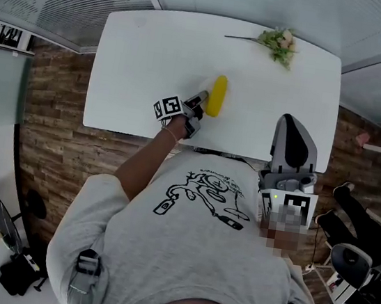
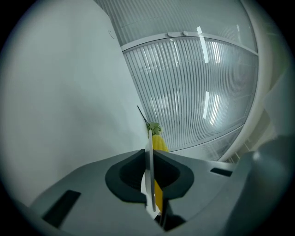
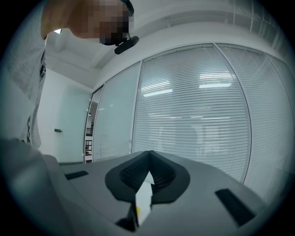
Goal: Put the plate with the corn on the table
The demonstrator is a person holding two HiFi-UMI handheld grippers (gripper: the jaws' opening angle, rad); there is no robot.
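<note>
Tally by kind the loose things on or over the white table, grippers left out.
yellow corn cob: 1
thin white plate: 1
flower sprig with green leaves: 1
Total: 3

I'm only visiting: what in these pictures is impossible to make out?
- Plate: in the head view it is white on the white table, so its outline is lost.
- Plate's underside: no view shows whether it touches the table.
- Corn: in the left gripper view, mostly behind the plate's rim and the left tongs.
- Flower sprig: head view, too small to name.
</note>
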